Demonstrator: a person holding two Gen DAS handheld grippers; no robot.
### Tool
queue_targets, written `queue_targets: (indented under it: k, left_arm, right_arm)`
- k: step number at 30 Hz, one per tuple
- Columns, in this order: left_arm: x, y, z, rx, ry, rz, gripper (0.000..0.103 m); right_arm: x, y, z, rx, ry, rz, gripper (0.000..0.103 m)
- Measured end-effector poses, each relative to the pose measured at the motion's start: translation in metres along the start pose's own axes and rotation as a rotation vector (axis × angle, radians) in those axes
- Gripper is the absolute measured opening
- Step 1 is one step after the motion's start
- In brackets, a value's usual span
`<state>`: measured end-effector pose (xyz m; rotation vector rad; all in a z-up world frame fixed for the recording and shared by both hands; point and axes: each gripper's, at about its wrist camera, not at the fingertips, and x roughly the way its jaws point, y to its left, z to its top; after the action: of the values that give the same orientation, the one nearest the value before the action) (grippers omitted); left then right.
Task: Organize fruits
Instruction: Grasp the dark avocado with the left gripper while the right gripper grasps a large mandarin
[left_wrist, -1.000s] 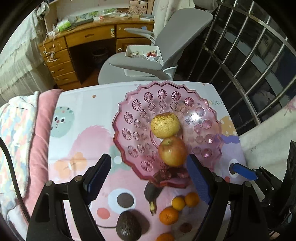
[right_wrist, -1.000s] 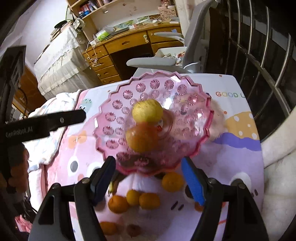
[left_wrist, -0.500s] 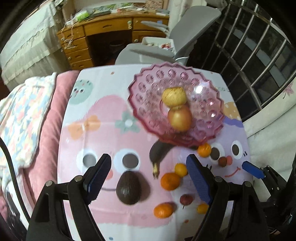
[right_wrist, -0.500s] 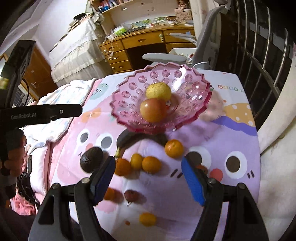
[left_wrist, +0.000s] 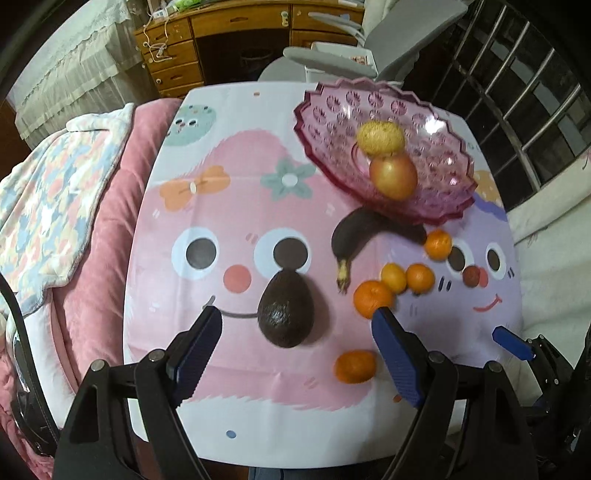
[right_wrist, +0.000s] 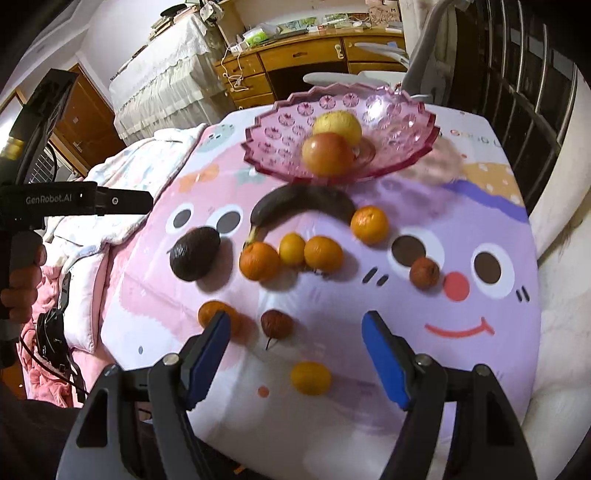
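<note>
The dark brown egg-shaped avocado (left_wrist: 285, 312) lies on the cartoon-print surface (left_wrist: 207, 387) near its front edge, narrow end pointing away. It sits just ahead of the left tool (left_wrist: 297, 326), whose jaws are wide apart and empty. The right tool (right_wrist: 295, 328) is also released and farther off.

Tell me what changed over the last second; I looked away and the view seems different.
Both views pulled back from the pink bowl, so the avocado, banana and loose oranges now show in full. Neither the left hand-held gripper nor the right hand-held gripper took anything; both stayed open. The apple and yellow fruit stayed in the bowl.
</note>
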<state>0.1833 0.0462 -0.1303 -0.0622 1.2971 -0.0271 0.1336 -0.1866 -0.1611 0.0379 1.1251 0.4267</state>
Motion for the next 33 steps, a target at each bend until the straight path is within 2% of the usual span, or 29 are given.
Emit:
queue_targets:
  k: [11,21,28,33]
  left_arm:
    - [0.031,0.022,0.001,0.131,0.115,-0.047,0.083]
    - [0.068,0.037,0.005,0.224,0.216,-0.126,0.089]
    - [0.1,0.033,0.008,0.296,0.271,-0.154,0.091]
    - [0.121,0.026,0.008,0.308,0.307,-0.165,0.091]
  right_arm:
    - [0.014,0.036,-0.014,0.107,-0.008,-0.031,0.074]
    - [0.037,0.076,-0.024,0.211,-0.011,-0.092,0.074]
    - [0.059,0.093,-0.027,0.248,-0.012,-0.126,0.074]
    - [0.08,0.102,-0.029,0.244,0.015,-0.14,0.074]
